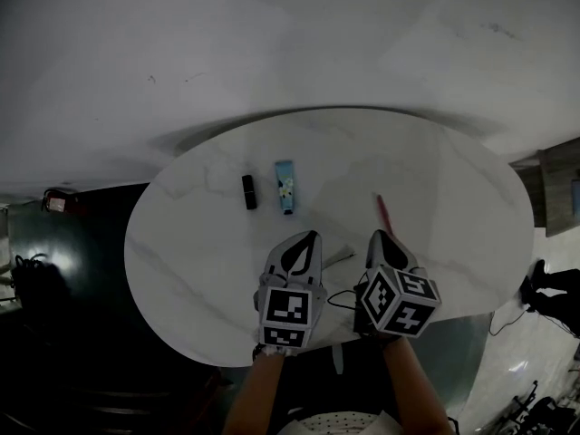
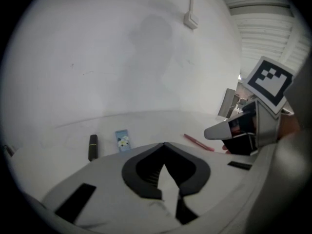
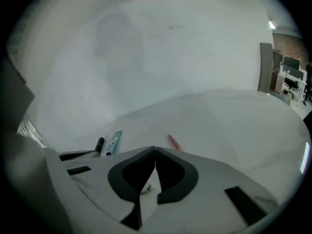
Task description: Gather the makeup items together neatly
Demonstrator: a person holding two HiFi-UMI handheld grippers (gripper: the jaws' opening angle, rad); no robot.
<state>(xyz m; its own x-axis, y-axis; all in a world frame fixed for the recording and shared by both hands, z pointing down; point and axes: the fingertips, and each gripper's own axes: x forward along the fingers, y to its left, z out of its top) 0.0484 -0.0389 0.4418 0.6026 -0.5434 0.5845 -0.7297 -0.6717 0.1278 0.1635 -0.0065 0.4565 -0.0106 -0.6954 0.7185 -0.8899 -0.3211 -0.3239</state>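
White marble tabletop point(image 1: 435, 179) is shown: a black lipstick tube point(image 1: 249, 191) and pale-blue flower-printed tube point(image 1: 285, 187) are lined up centre-frame, a thin red pencil point(image 1: 384, 214) stranded right. Left gripper point(image 1: 310, 236) and right gripper point(image 1: 378, 236) are closed, empty. Gathering seems barely begun; jaws must be opened over the pencil.

My white, grey-veined desk point(image 1: 453, 179) carries a black tube point(image 1: 249, 191), a pale blue tube point(image 1: 285, 187) printed with a white flower, and, at one o'clock, a pinkish-red pencil point(image 1: 384, 214). My left claw point(image 1: 314, 235) and right claw point(image 1: 376, 236) are pale grey with black pads, and each marker cube point(image 1: 288, 314) is patterned in black-and-white squares.
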